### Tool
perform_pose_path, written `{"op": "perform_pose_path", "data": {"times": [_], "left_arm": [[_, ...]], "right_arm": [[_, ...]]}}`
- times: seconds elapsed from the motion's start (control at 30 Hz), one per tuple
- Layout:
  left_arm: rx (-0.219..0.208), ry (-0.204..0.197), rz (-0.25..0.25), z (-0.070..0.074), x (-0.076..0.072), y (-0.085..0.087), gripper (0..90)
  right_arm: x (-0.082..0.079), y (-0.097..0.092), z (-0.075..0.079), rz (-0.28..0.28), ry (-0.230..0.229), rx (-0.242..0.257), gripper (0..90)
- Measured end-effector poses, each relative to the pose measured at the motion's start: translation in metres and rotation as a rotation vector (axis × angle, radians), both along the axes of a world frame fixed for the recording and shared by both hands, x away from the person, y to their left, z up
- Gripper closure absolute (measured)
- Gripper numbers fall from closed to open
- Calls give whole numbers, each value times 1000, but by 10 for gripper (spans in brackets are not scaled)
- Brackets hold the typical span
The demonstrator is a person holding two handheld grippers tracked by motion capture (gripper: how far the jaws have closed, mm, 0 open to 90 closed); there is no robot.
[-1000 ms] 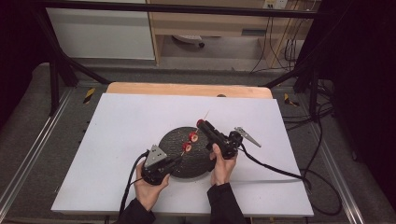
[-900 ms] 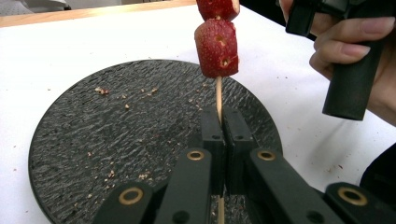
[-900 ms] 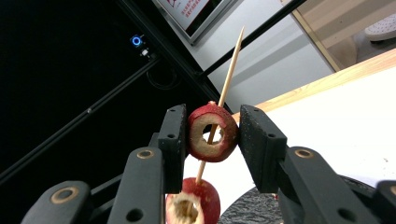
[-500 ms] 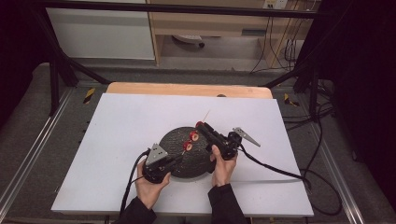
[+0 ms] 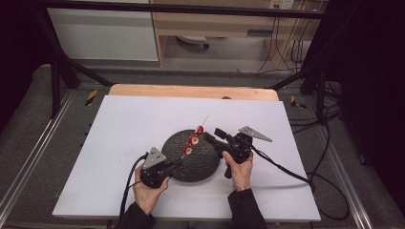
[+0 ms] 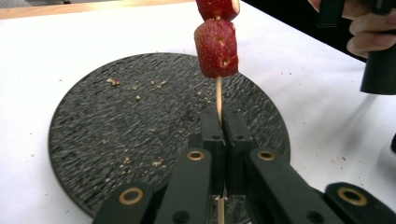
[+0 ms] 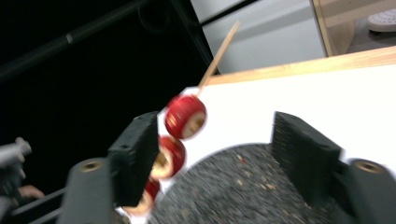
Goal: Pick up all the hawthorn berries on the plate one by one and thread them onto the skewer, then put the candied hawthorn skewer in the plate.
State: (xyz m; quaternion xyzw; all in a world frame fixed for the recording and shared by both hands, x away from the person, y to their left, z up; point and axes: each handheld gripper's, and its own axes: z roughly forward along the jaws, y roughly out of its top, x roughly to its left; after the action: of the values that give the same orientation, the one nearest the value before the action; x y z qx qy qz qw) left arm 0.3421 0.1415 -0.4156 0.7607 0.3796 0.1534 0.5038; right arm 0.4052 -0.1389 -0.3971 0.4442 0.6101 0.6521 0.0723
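Observation:
A thin wooden skewer [image 5: 206,117] carries three red fruit pieces [image 5: 193,139] and slants up over a round black plate [image 5: 198,167]. My left gripper [image 5: 177,163] is shut on the skewer's lower end; in the left gripper view the stick [image 6: 218,95] rises from the closed jaws [image 6: 223,115] to the fruit [image 6: 215,46]. My right gripper [image 5: 213,134] stands just right of the top piece. Its jaws have just been opening and stand apart [image 7: 212,126]. The top piece [image 7: 186,116] lies near one pad, and neither pad presses on it.
The plate [image 6: 116,121] is strewn with small crumbs and rests on a white board [image 5: 124,124] over a wooden tabletop [image 5: 191,90]. Cables trail from both grippers across the board. Black frame bars [image 5: 57,71] stand at the table's far corners.
The right gripper's jaws have gone from shut to apart beside the top fruit piece. The left gripper still holds the skewer in about the same place.

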Motion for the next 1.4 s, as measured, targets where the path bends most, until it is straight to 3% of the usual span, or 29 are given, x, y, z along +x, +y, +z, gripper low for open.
{"op": "perform_pose_path", "data": {"times": [0.23,0.43,0.6,0.87,1.1,1.2,1.4], "left_arm": [[19,15,6,2,0,11,883],[42,35,7,4,0,21,883],[74,52,0,7,3,26,883],[131,81,-6,11,14,28,882],[166,110,-23,11,22,25,882],[181,115,-26,12,26,23,882],[214,139,-28,10,34,16,883]], "right_arm": [[-3,-9,-3,58,3,-228,132],[-6,-18,-8,123,17,-360,38],[-12,-28,-16,174,43,-432,7],[-24,-51,-32,202,74,-511,6],[-34,-70,-44,212,102,-542,6],[-38,-75,-48,233,92,-555,6],[-42,-83,-54,220,108,-576,6]]}}
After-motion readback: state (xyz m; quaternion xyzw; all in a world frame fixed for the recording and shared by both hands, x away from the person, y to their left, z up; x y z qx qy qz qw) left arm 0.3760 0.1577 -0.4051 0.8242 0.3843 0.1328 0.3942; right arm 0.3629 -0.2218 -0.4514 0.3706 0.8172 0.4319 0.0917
